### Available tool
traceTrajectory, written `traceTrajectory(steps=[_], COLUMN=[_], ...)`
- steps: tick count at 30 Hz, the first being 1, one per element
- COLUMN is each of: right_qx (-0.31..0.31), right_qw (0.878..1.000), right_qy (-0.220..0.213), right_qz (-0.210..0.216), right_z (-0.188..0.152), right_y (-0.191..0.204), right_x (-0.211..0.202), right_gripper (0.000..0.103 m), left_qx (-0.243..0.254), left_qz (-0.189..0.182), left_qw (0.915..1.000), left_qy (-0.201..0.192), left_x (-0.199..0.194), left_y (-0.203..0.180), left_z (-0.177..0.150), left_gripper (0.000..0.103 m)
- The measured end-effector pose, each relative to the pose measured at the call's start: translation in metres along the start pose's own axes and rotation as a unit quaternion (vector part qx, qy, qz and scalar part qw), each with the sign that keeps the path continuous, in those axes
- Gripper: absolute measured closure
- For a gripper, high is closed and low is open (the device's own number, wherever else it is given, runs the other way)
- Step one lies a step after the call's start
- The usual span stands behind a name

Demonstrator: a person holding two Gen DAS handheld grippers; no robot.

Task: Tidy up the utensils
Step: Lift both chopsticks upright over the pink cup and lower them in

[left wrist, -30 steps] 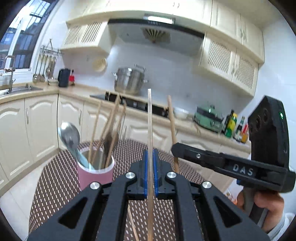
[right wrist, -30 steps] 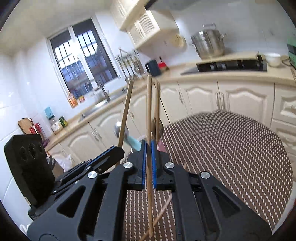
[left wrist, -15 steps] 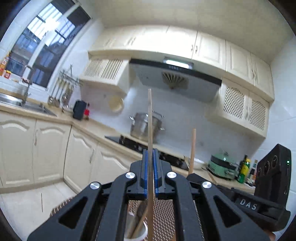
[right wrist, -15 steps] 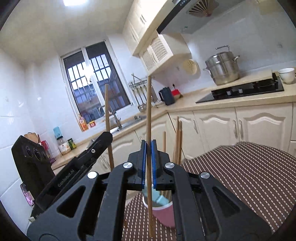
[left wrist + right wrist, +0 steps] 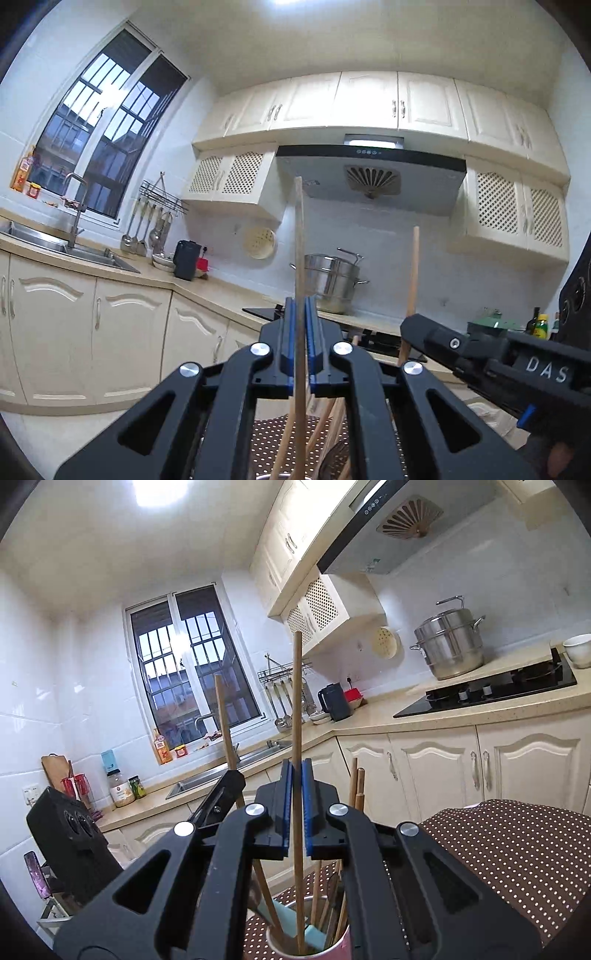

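Both jaws grip 1 upright chopstick each: left gripper (image 5: 300, 343), right gripper (image 5: 296, 805), over the pink cup (image 5: 341, 946).

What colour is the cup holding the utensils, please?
Pink, with a pale inside; the cup shows best in the right wrist view.

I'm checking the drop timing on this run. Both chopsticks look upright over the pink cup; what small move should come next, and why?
Probably open the right gripper first. Its chopstick stands upright with the lower end already inside the pink cup among the other utensils, so letting go should leave it standing there. The left gripper can follow with its chopstick.
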State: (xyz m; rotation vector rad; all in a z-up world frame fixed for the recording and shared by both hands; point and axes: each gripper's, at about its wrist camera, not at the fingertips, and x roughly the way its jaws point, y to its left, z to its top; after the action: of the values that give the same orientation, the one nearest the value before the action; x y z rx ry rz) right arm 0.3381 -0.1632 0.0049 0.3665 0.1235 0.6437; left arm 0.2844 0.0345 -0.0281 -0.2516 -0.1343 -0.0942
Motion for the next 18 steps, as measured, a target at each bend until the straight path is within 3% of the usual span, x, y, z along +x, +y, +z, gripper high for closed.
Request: traceTrajectory(steps=[10, 18], right_qx=[0.003, -0.007], right_qw=[1.000, 0.999], right_qy=[0.022, 0.043], right_qz=[-0.014, -0.018], right_z=[-0.020, -0.030], right_y=[-0.016, -0.006], right_x=[0.009, -0.004], right_gripper=[0.097, 0.097], left_qx=[0.011, -0.004], left_qz=[0.014, 0.014], left_qw=[0.9993, 0.9971], left_qy=[0.032, 0.075], left_x=[0.000, -0.018], left_y=[0.004, 0.014], left_z=[-0.026, -0.031], left_gripper=[0.098, 0.098])
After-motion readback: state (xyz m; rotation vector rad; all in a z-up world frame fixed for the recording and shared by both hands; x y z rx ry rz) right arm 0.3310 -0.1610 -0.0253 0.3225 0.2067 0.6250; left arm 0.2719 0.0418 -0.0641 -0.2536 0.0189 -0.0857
